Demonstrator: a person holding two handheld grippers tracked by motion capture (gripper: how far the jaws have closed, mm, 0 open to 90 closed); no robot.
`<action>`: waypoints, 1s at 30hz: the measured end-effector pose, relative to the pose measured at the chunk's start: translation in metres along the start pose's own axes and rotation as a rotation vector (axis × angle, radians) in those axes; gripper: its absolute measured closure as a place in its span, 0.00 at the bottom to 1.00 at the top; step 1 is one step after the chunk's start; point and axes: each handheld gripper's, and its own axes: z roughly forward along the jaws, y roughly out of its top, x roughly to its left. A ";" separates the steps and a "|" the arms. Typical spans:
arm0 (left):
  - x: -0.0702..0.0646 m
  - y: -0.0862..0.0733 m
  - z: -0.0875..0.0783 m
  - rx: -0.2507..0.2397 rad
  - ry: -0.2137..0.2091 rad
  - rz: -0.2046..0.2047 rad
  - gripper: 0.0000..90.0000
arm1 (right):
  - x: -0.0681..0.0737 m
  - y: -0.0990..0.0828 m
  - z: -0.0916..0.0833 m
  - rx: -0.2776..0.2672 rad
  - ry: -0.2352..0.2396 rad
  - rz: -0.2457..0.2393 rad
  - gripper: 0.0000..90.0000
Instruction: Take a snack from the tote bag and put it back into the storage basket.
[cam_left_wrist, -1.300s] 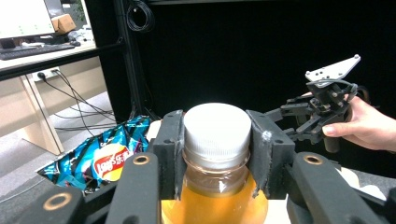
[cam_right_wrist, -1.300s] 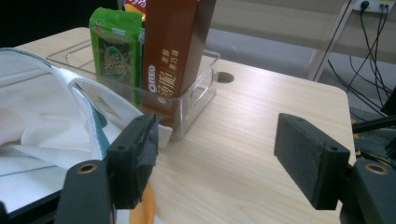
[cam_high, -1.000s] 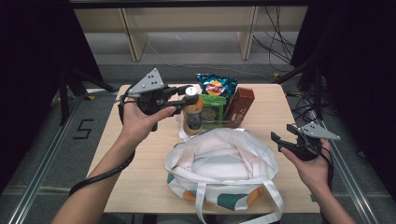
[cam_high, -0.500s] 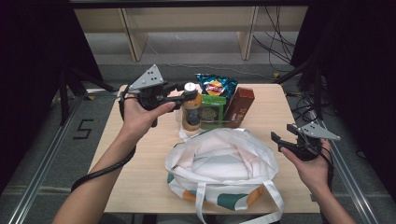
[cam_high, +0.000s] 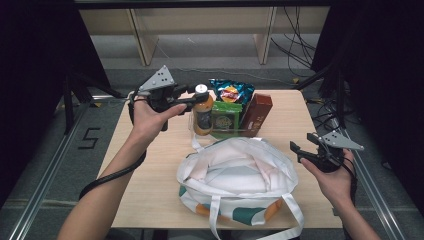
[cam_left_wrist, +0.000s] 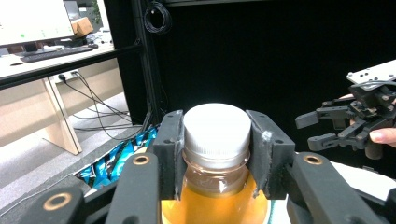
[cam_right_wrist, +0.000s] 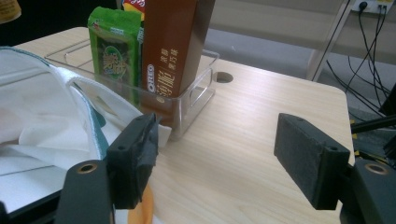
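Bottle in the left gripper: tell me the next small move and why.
Probably lift the bottle straight up out of the clear tray. The left gripper is shut on its neck under the white cap, the white bag lies open in front, and the right gripper waits open.

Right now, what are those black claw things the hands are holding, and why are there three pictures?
They are grippers, pinching tools a person squeezes by hand. One picture comes from a camera above the wooden table. The other two come from small cameras riding on each gripper.

The left gripper is pinching the white cap of a bottle full of orange drink. The right gripper is open and holds nothing.

On the table lies a white cloth bag. Behind it a clear tray holds a green packet and a brown box, with a blue snack bag at the back.
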 end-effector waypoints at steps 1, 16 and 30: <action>0.001 -0.001 0.001 0.002 0.000 0.001 0.66 | 0.001 0.000 -0.001 0.002 -0.006 0.009 0.35; 0.022 -0.013 0.012 0.014 -0.002 -0.020 0.65 | 0.003 -0.001 0.001 -0.005 -0.015 0.031 0.35; 0.037 -0.022 0.020 0.016 0.003 -0.043 0.66 | 0.001 -0.001 0.000 -0.001 -0.009 0.016 0.35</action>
